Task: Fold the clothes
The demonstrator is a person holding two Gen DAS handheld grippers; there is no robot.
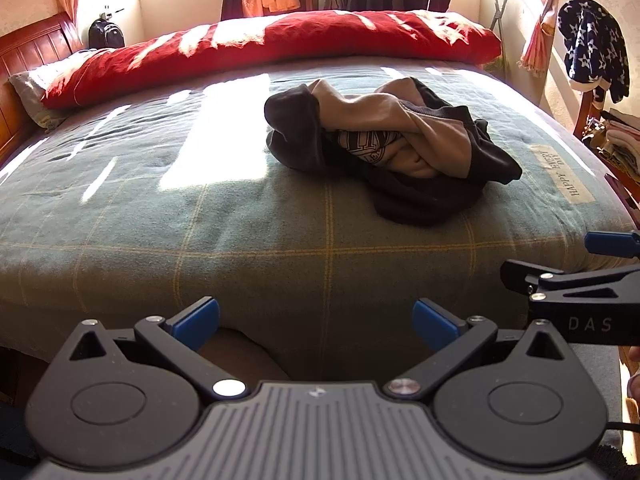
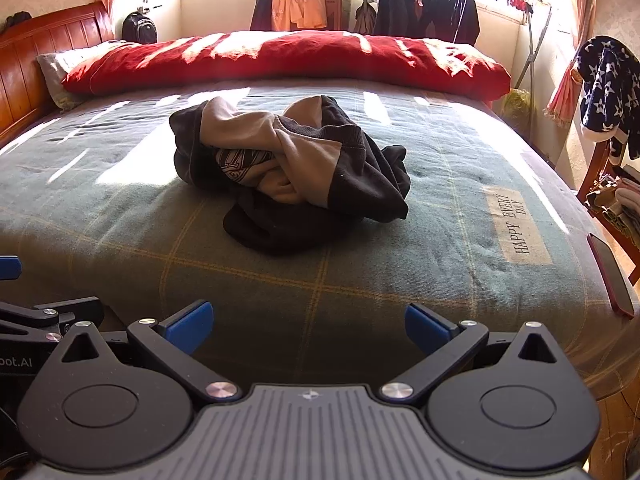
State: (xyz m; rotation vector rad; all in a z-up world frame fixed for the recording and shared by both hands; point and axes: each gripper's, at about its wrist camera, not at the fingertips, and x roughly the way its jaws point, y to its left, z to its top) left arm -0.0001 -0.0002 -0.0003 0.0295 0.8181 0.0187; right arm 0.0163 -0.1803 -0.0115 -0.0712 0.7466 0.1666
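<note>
Currently, my grippers: left gripper (image 1: 316, 322) and right gripper (image 2: 309, 326) both spread wide, empty
Garment (image 2: 292, 168): crumpled on bed (image 2: 120, 216), untouched

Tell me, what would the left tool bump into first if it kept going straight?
Probably the green blanket near the bed's front edge, short of the crumpled shirt. The open left tool tilts downward; depth is hard to judge.

Bedroom around a bed (image 2: 120, 216) under a green checked blanket

A red quilt (image 2: 288, 60) lies along the bed's far edge, a backpack (image 2: 139, 28) behind its headboard corner, a phone (image 2: 610, 276) on its right edge, a star-patterned garment (image 2: 608, 88) hanging beside it.
</note>
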